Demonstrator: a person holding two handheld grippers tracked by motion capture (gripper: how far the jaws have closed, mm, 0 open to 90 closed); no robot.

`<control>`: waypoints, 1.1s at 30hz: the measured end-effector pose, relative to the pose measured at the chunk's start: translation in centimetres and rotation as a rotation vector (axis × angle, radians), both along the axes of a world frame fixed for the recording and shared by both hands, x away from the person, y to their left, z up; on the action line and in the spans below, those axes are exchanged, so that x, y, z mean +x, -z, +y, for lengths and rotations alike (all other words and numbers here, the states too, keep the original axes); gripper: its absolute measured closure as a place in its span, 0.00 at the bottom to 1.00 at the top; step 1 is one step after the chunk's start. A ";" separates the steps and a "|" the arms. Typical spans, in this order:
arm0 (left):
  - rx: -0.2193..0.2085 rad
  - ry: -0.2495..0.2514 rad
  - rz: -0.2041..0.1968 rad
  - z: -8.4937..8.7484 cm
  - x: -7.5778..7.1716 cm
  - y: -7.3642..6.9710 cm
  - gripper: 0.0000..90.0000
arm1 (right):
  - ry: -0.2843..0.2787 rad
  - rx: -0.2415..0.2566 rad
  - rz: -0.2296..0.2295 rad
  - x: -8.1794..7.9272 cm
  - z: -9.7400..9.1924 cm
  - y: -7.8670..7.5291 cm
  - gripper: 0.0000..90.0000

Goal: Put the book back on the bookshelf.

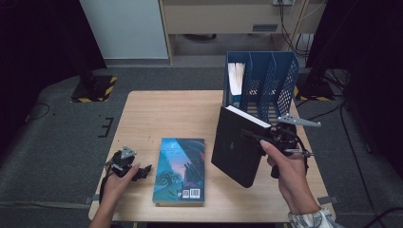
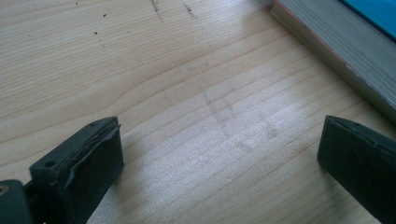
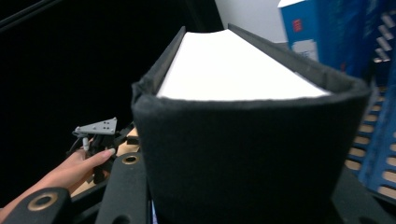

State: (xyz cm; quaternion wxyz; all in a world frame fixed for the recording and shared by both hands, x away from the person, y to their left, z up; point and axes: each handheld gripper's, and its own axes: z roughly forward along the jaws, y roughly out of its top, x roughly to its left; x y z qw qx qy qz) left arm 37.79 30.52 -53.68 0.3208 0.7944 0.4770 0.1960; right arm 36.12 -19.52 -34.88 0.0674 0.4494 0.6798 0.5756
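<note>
black book lifted near the blue file rack
right tongs [image 1: 256, 137] clamp the black book [image 1: 237, 147] upright above the worktop [image 1: 161, 114], beside the blue file rack [image 1: 266, 76]; left tongs [image 2: 219, 154] rest apart on the wood.

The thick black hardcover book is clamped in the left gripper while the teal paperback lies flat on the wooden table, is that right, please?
Not quite: the thick black hardcover book is clamped in the right gripper, as the high view shows. The teal paperback does lie flat on the wooden table.

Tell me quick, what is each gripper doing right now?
Left gripper: open, holding nothing, low over the table.
Right gripper: closed on the black book, holding it up by the blue file rack.
</note>
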 end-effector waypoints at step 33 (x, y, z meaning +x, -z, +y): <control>-0.001 0.006 0.001 -0.1 0.0 0.0 0.00 | 0.253 0.090 0.044 3.1 -7.0 -2.1 0.59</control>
